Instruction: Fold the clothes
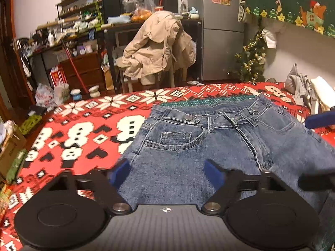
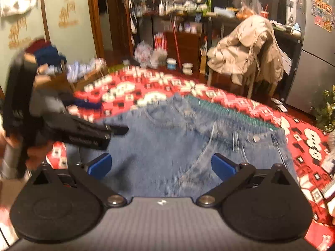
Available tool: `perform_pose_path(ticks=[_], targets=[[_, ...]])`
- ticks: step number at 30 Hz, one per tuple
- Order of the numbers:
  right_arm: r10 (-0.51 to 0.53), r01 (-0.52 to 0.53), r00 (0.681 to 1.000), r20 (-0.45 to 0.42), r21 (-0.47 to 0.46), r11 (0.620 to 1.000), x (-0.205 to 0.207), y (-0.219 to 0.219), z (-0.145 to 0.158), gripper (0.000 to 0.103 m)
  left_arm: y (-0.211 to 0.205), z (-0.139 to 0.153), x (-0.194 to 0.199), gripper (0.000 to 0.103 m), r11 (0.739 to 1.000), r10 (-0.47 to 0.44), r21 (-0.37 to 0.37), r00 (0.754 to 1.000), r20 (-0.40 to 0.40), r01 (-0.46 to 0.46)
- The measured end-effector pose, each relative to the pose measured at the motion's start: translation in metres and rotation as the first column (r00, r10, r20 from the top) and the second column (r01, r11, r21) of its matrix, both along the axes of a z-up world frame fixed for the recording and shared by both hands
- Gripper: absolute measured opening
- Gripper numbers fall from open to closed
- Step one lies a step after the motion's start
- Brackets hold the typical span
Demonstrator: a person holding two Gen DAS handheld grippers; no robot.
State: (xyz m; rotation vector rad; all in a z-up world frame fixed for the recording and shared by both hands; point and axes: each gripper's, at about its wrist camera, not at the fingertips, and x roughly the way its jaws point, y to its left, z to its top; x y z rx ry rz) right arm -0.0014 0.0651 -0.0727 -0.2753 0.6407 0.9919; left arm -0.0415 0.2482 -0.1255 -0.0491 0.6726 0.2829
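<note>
Hovering low over denim, the left gripper (image 1: 167, 173) has its blue pads (image 1: 213, 174) spread apart with nothing between them, just the thigh of the jeans (image 1: 209, 146) showing below the gap. Over on the other side, the right gripper (image 2: 160, 164) is spread wide too, blue fingertips (image 2: 223, 164) well apart, empty, the cloth lying under them and not pinched; that view is blurred. From the right wrist view the left gripper appears at the left edge as a dark frame, reaching in over the near corner of the jeans.

And the jeans themselves: blue denim, front side up, spread flat on the surface (image 1: 73, 133), which wears a red cloth with white snowflake and skull-like shapes. Front pocket (image 1: 175, 138) and fly sit in mid-view, the waistband (image 1: 209, 115) lies at the far end with its metal buttons (image 1: 189, 117) showing. Just beyond the waistband a strip of green cutting mat (image 1: 205, 101) peeks out from under the denim. Off to the far right of the surface, a heap of grey and white clothes (image 1: 303, 90) waits.

Past the surface, a chair draped with a beige coat (image 1: 159, 48) stands in the room. Behind it runs a dark desk and shelving (image 1: 83, 21) crowded with small items, a grey fridge (image 1: 222, 29) with stickers to its right, and a small decorated Christmas tree (image 1: 251, 60) in the corner.
</note>
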Motion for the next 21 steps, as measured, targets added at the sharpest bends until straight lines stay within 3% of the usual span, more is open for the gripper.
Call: perform_pose_path(ticks=[1,2,3,4,5,6,7,13,16,21], targets=[[0.011,-0.01,1.0,-0.019,0.031,0.999,0.007,-0.001,0.0,0.102,0.002,-0.002,0.003,0.052,1.0,0.001,-0.009,1.0,-0.003,-0.001],[0.015,-0.014,0.999,-0.048,0.029,0.999,0.015,0.001,-0.001,0.1,0.004,-0.005,0.007,0.034,1.0,-0.003,-0.017,1.0,-0.013,0.003],[0.022,-0.021,0.998,-0.066,0.012,1.0,0.02,0.005,-0.004,0.087,0.006,-0.009,0.012,0.018,1.0,-0.012,-0.022,1.0,-0.029,0.011],[0.029,-0.03,0.996,-0.084,-0.006,1.0,0.026,0.01,-0.007,0.068,0.007,-0.013,0.017,0.012,0.999,-0.022,-0.028,0.999,-0.045,0.021],[0.033,-0.036,0.996,-0.088,-0.028,0.999,0.03,0.016,-0.012,0.057,0.009,-0.016,0.021,0.009,0.999,-0.03,-0.033,0.998,-0.053,0.028],[0.038,-0.042,0.995,-0.092,-0.049,0.998,0.034,0.022,-0.016,0.037,0.01,-0.02,0.025,0.009,0.999,-0.037,-0.038,0.998,-0.056,0.035],[0.038,-0.044,0.994,-0.1,-0.059,0.997,0.037,0.027,-0.021,0.028,0.011,-0.024,0.029,0.008,0.998,-0.044,-0.043,0.997,-0.06,0.042],[0.085,-0.098,0.987,-0.136,-0.09,0.991,0.053,0.066,-0.047,0.015,0.025,-0.042,0.04,0.011,0.998,-0.038,-0.053,0.995,-0.091,0.033],[0.104,-0.12,0.984,-0.147,-0.107,0.987,0.06,0.084,-0.057,0.013,0.039,-0.043,0.038,0.012,0.999,0.006,-0.054,0.996,-0.087,-0.01],[0.142,-0.158,0.975,-0.174,-0.084,0.984,0.077,0.116,-0.065,0.013,0.063,-0.042,0.031,0.013,0.99,0.065,-0.123,0.995,-0.078,-0.075]])
